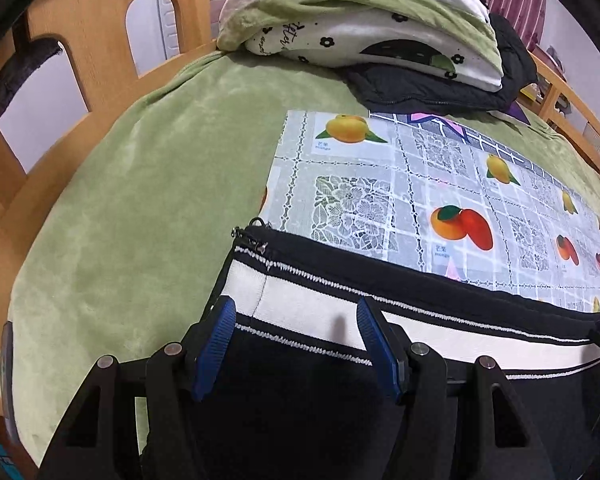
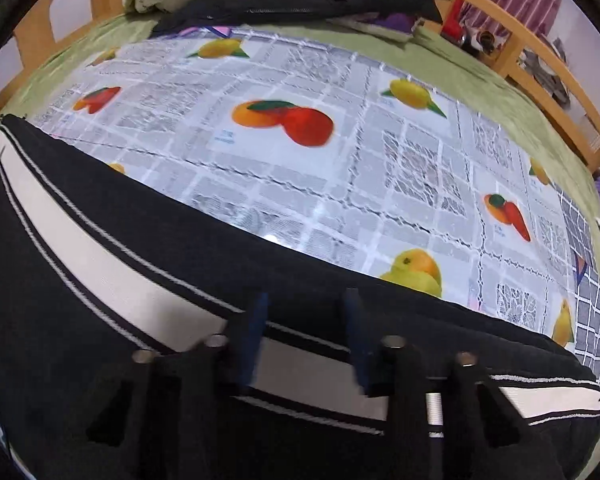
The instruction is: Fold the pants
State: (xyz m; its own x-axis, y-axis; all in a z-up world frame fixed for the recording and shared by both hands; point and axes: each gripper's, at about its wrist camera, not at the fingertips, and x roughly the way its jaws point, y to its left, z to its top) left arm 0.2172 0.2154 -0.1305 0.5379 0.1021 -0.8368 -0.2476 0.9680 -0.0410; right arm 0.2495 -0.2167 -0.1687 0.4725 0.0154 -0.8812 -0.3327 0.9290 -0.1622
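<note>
My left gripper (image 1: 296,320) and right gripper (image 2: 306,320), both spread open and low over the black pants (image 2: 100,280) with their white side stripe, lying along the near edge of the fruit-print cloth (image 1: 420,184) labelled "mango", right view blurred, folded bedding (image 1: 360,20) lettering beyond cut off.

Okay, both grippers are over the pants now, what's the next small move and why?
Probably lower both and close on the cloth: the left gripper and right gripper are open above the striped side of the pants, which lie flat, gripping nothing yet.
</note>
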